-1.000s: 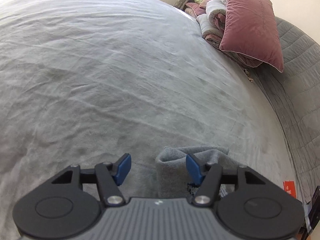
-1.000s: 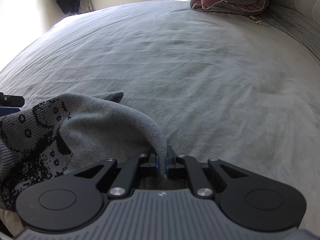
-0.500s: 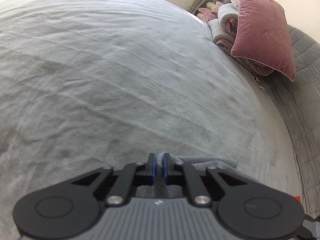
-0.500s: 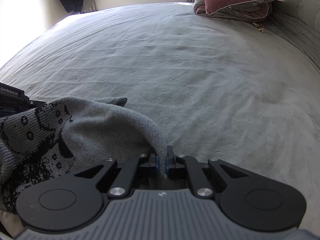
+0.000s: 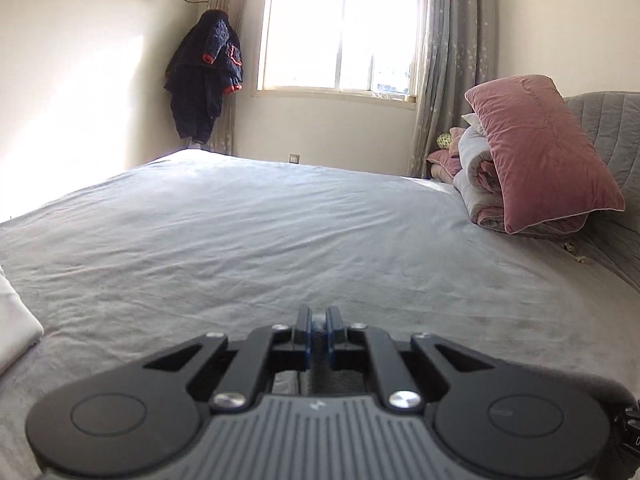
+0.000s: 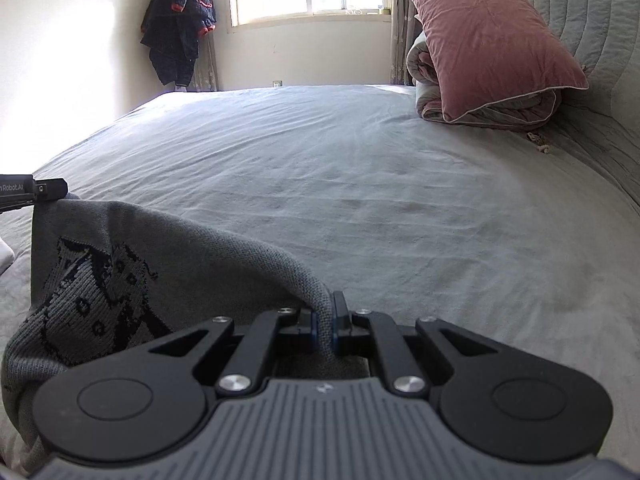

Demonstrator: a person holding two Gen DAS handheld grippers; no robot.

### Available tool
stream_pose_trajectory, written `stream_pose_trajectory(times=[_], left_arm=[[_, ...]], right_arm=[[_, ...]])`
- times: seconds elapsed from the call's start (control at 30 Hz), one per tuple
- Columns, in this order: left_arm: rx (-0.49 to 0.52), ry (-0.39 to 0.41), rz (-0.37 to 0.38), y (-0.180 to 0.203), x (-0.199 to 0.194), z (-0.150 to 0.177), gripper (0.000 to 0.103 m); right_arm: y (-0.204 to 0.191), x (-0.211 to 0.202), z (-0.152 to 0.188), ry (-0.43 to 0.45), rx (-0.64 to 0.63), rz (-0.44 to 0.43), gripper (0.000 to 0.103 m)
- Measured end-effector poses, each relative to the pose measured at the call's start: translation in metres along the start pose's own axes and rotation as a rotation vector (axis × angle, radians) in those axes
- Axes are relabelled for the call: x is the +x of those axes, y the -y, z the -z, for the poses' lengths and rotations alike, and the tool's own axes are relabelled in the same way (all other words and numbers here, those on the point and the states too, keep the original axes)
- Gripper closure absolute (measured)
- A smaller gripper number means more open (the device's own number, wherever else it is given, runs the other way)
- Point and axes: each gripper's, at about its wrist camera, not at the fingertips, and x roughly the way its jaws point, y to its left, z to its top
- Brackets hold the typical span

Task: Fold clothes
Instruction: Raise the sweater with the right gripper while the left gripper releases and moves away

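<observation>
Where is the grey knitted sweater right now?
In the right wrist view the grey sweater hangs lower left above the bed, stretched between the right gripper and left gripper.

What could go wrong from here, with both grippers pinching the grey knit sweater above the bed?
1. The right gripper pinches only the rolled edge of the grey knit sweater with the black pattern; that thin bite could slip.
2. The left gripper shows just a sliver of fabric between its fingers, so its hold looks shallow.
3. The sweater sags between the two grips, so it may bunch on the grey bedsheet rather than lie flat.
</observation>
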Motion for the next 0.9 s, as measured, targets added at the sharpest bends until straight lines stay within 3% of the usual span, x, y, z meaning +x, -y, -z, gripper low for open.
stream_pose_trajectory(times=[0.33, 0.63, 0.77, 0.9], left_arm=[[0.026, 0.12, -0.115, -0.008, 0.027, -0.036, 0.097], [0.116, 0.188, -0.199, 0.004, 0.096, -0.06, 0.103], [0.132, 0.107, -0.177, -0.001, 0.135, -0.057, 0.103], [0.088, -0.065, -0.096, -0.018, 0.168, -0.035, 0.102]], right_arm=[[-0.03, 0.018, -0.039, 0.203, -0.1, 0.134, 0.095], [-0.032, 0.088, -0.074, 0.191, -0.168, 0.221, 0.095], [-0.027, 0.12, -0.083, 0.149, -0.154, 0.232, 0.095], [-0.025, 0.153, -0.075, 0.088, -0.172, 0.25, 0.095]])
